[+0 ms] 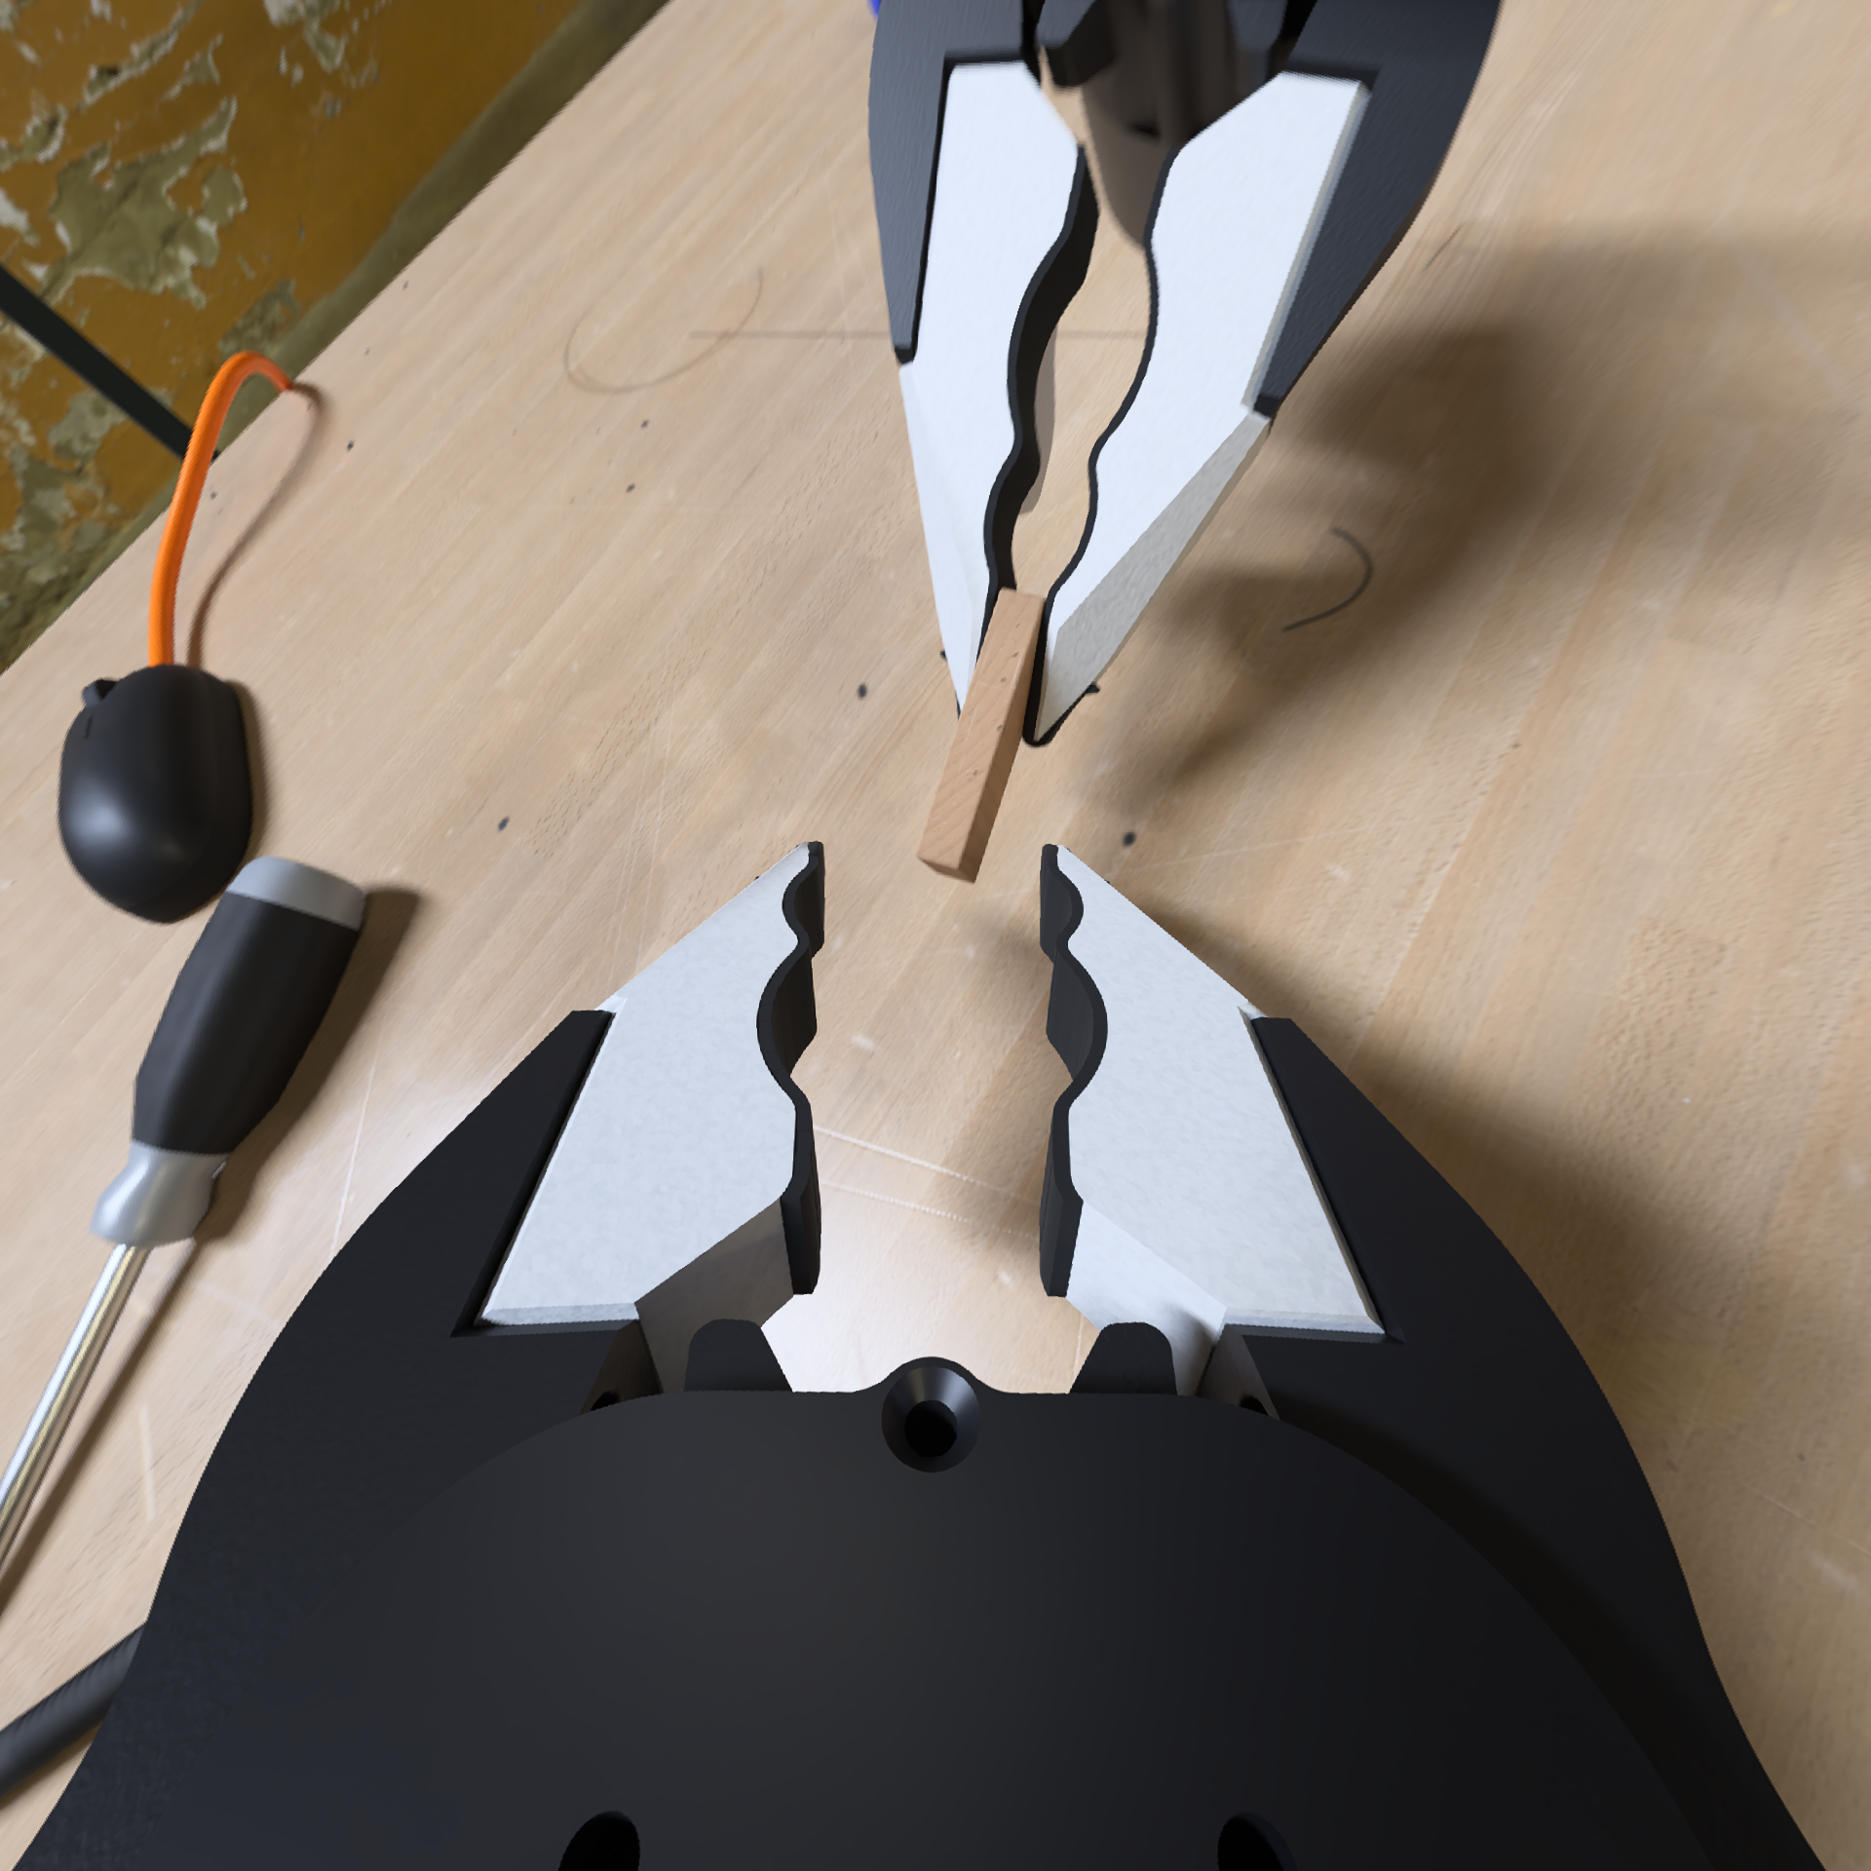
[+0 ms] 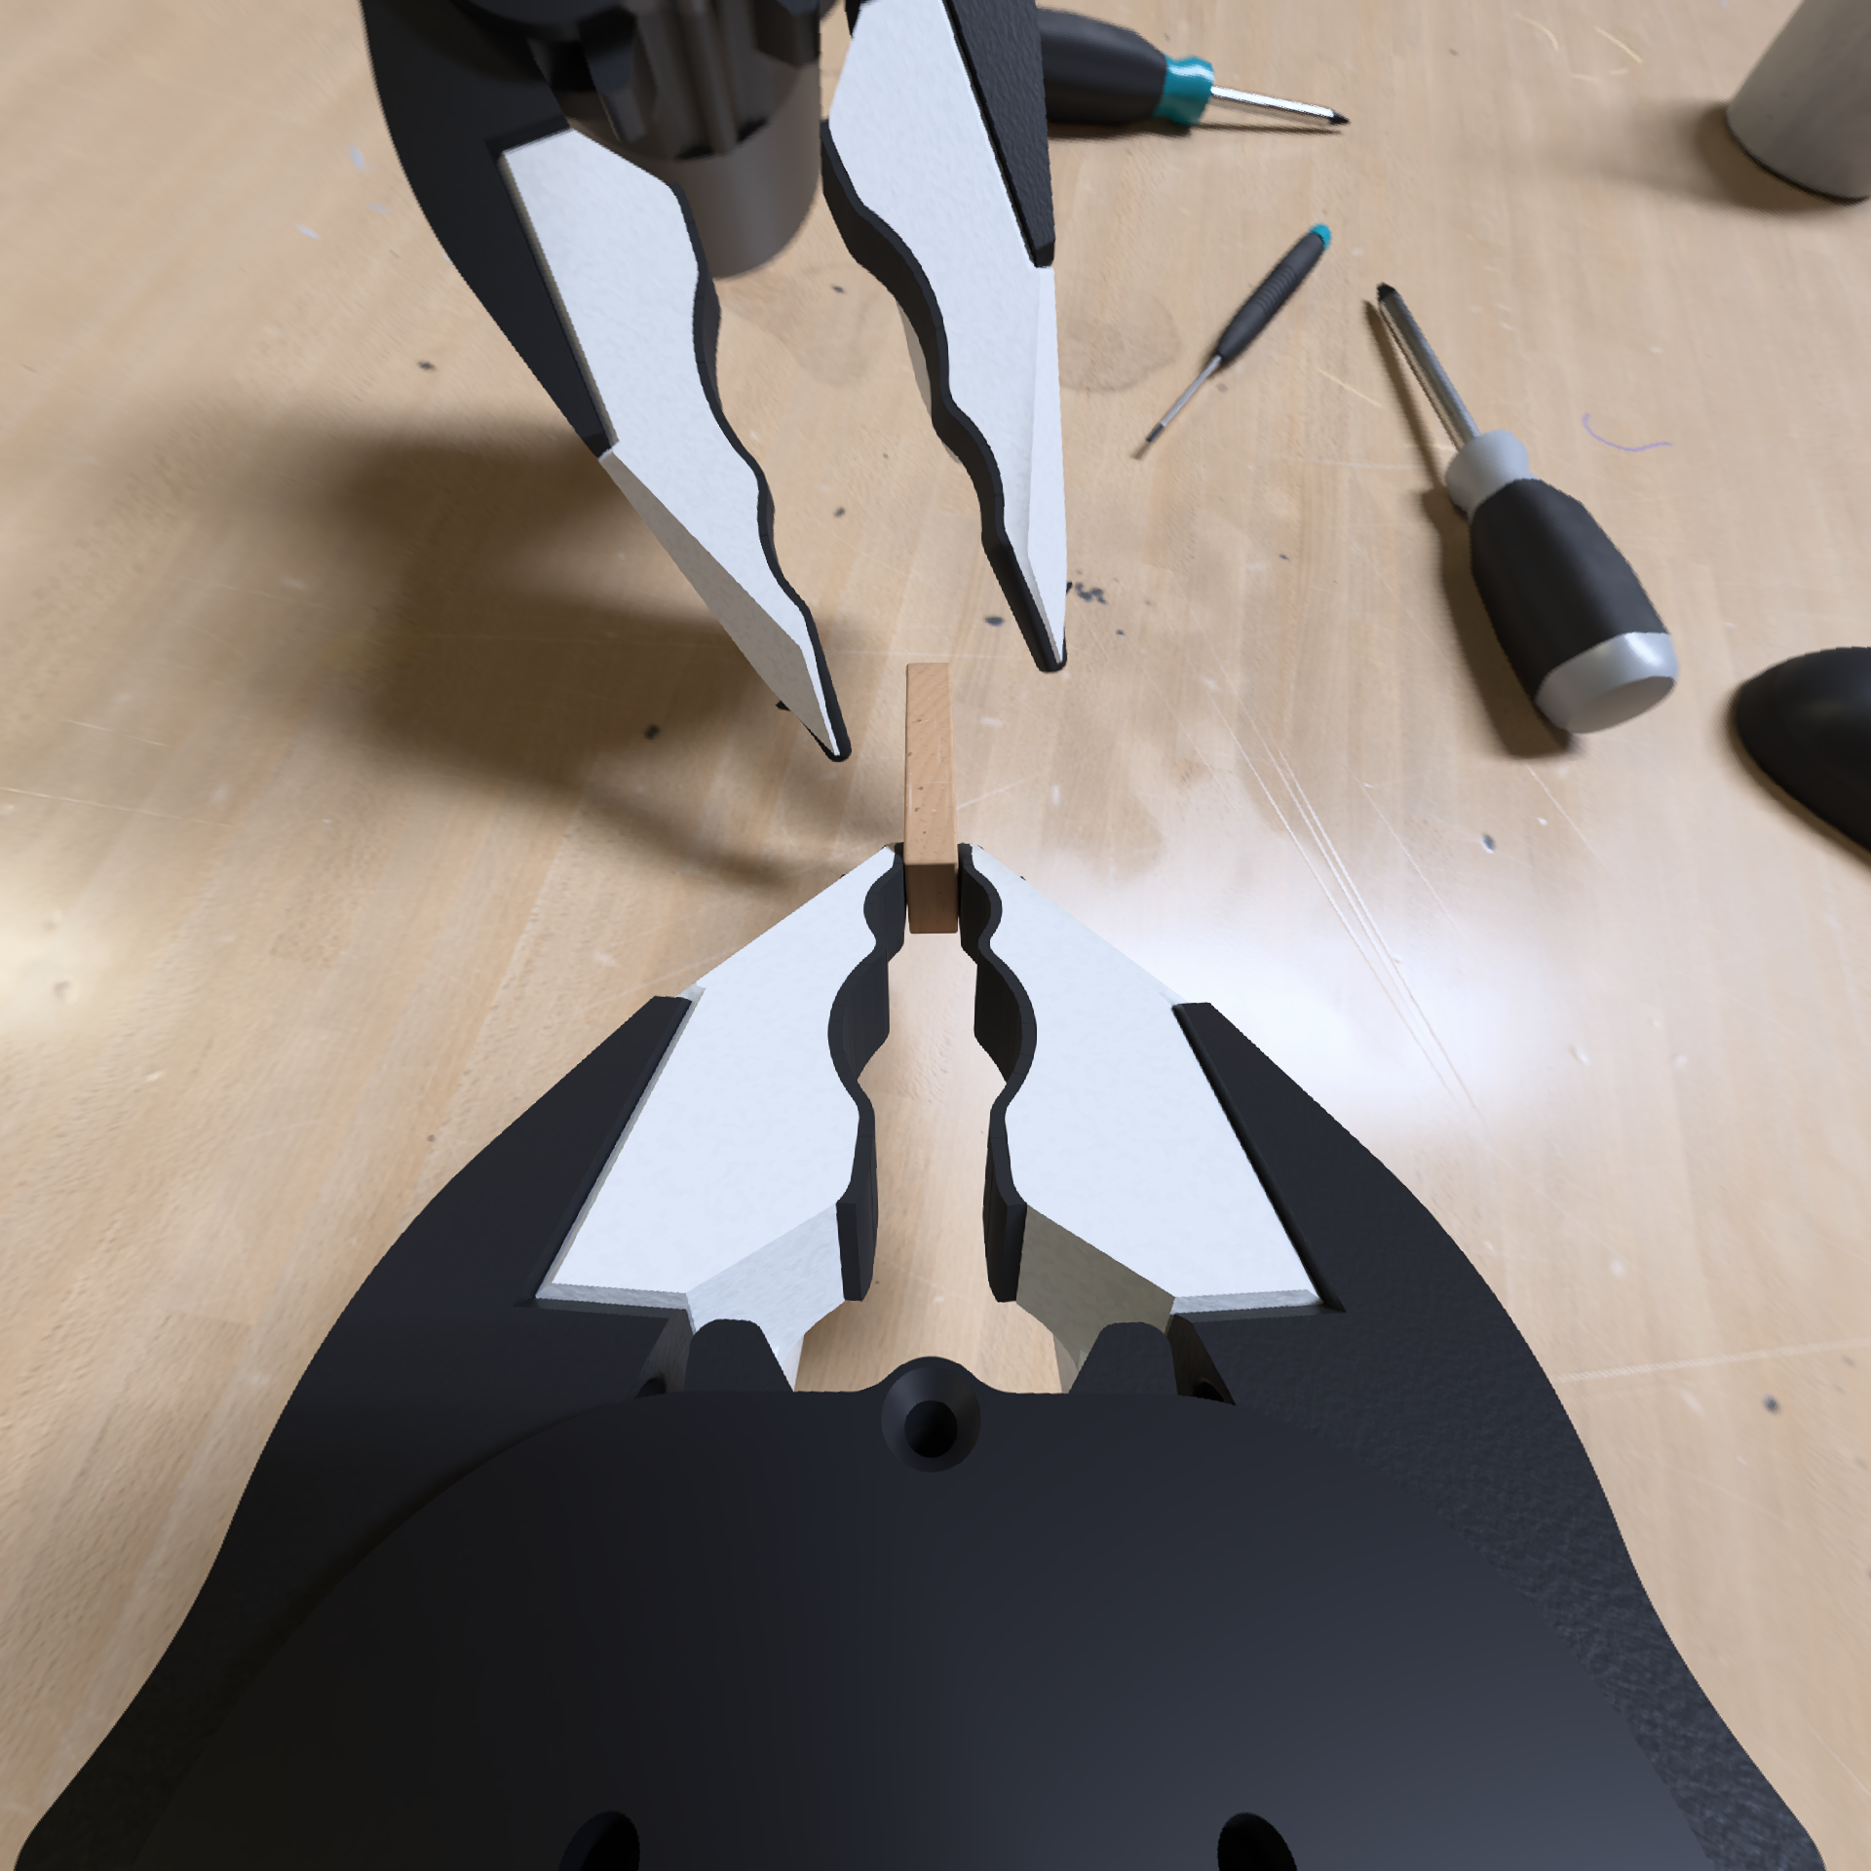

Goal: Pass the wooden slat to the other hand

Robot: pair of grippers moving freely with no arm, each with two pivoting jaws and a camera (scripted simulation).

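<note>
The wooden slat [image 2: 929,780] is a short pale wood strip held above the wooden table. My right gripper [image 2: 931,891] is shut on its near end, and the slat sticks out forward from the fingertips. In the left wrist view the slat [image 1: 980,739] points toward me, clamped at its far end by the right gripper [image 1: 1012,668]. My left gripper [image 1: 931,861] is open and empty, its fingertips just short of the slat's free end. In the right wrist view the left gripper [image 2: 947,709] faces me with the slat's free end between its spread fingertips, not touching.
A black-handled screwdriver [image 1: 228,1043], a black rounded device [image 1: 152,790] and an orange cable [image 1: 187,496] lie left of my left gripper. The right wrist view shows three screwdrivers [image 2: 1559,597] [image 2: 1240,329] [image 2: 1164,86] and a grey cylinder [image 2: 1802,101] on the table [image 2: 304,911].
</note>
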